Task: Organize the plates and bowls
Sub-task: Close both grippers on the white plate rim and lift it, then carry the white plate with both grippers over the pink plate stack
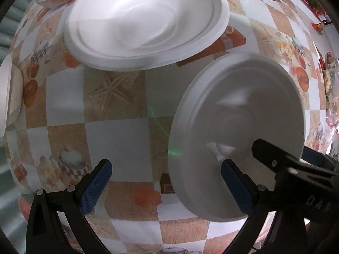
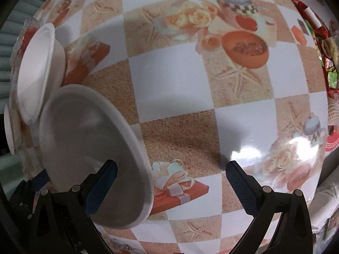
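Observation:
A white foam plate [image 1: 237, 127] stands tilted on edge above the checked tablecloth, blurred. Its underside faces the left wrist view and its hollow side [image 2: 89, 148] faces the right wrist view. My left gripper [image 1: 168, 184] is open wide, its right finger in front of the plate's underside. My right gripper [image 2: 171, 187] is open wide too, its left finger in front of the hollow side. One of the right gripper's fingers [image 1: 273, 158] reaches over the plate's rim. Neither gripper is shut on the plate. A stack of nested white foam bowls [image 1: 146, 21] lies beyond, also seen at the left [image 2: 36, 72].
Another white bowl [image 1: 8, 97] sits at the table's left edge, seen small in the right wrist view [image 2: 10, 127]. Snack packets and wrappers [image 2: 326, 53] crowd the right edge. The patterned tablecloth [image 2: 180, 84] spreads out ahead of the right gripper.

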Demonstrator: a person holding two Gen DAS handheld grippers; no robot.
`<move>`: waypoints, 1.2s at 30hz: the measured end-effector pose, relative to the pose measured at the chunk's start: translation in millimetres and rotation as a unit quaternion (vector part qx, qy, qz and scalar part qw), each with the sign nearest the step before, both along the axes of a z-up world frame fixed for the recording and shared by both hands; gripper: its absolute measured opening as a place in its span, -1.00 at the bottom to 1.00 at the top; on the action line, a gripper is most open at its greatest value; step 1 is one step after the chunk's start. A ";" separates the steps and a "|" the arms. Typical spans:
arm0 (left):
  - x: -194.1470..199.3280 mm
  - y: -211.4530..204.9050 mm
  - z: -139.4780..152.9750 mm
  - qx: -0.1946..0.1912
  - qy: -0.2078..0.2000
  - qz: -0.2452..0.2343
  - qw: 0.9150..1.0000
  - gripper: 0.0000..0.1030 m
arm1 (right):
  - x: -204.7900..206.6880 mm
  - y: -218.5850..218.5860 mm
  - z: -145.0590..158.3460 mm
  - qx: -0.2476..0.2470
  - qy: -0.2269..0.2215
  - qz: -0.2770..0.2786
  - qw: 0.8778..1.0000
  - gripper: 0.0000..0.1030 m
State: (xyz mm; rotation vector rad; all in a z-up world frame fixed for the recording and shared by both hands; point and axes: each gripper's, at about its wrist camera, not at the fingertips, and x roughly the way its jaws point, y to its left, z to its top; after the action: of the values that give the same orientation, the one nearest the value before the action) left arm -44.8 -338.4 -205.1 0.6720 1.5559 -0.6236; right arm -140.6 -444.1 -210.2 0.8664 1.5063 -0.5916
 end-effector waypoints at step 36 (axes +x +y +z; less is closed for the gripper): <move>-24.1 -40.9 -16.0 -0.008 0.011 -0.075 0.997 0.18 | 70.6 19.7 2.0 0.041 -0.084 0.062 0.994 -0.29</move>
State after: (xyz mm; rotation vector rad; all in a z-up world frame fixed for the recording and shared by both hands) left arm -68.9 -379.3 -221.0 0.7772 1.5289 -0.7561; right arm -69.9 -424.3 -208.3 0.8564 1.4273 -0.3591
